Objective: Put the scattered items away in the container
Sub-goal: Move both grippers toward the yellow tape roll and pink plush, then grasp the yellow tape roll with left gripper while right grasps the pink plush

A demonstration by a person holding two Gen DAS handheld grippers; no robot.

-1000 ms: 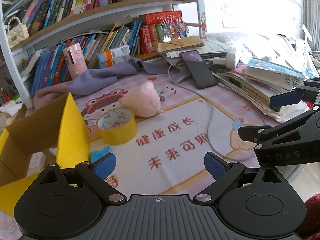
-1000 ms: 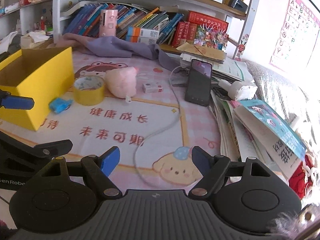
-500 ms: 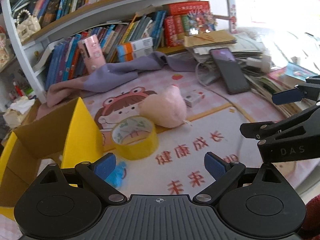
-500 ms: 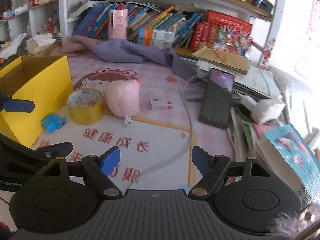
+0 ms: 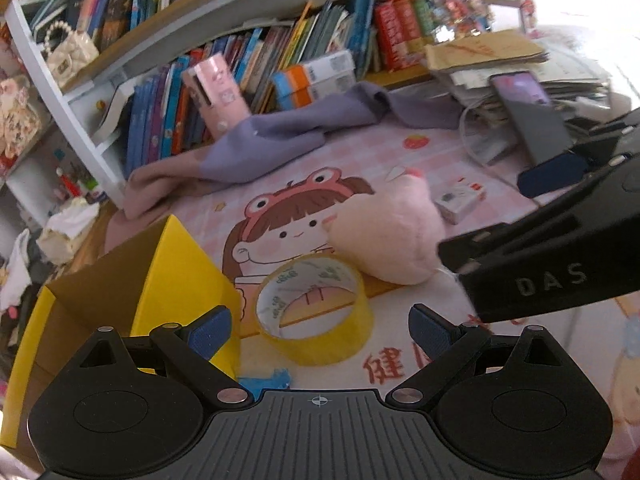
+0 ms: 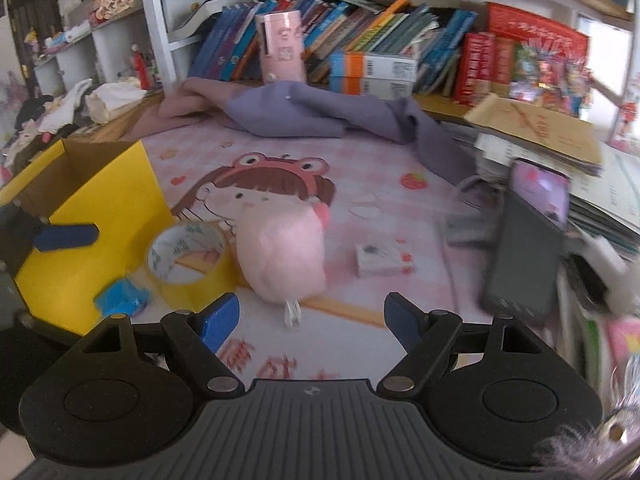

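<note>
Now I've swung both grippers in twd the yellow box (image 5: 180, 280): tape roll (image 5: 316, 312) sits just beside it, pink plush (image 5: 384, 240) touching tape's far side. Left gripper (image 5: 316, 330) and right gripper (image 6: 310, 318) both gape, nothing held, so pickup's next. Right view alone shows blue scrap (image 6: 120, 298) whole, against the box.

Black ribbed tongs (image 5: 318, 330), blue pads (image 5: 210, 330), silver screws.
</note>
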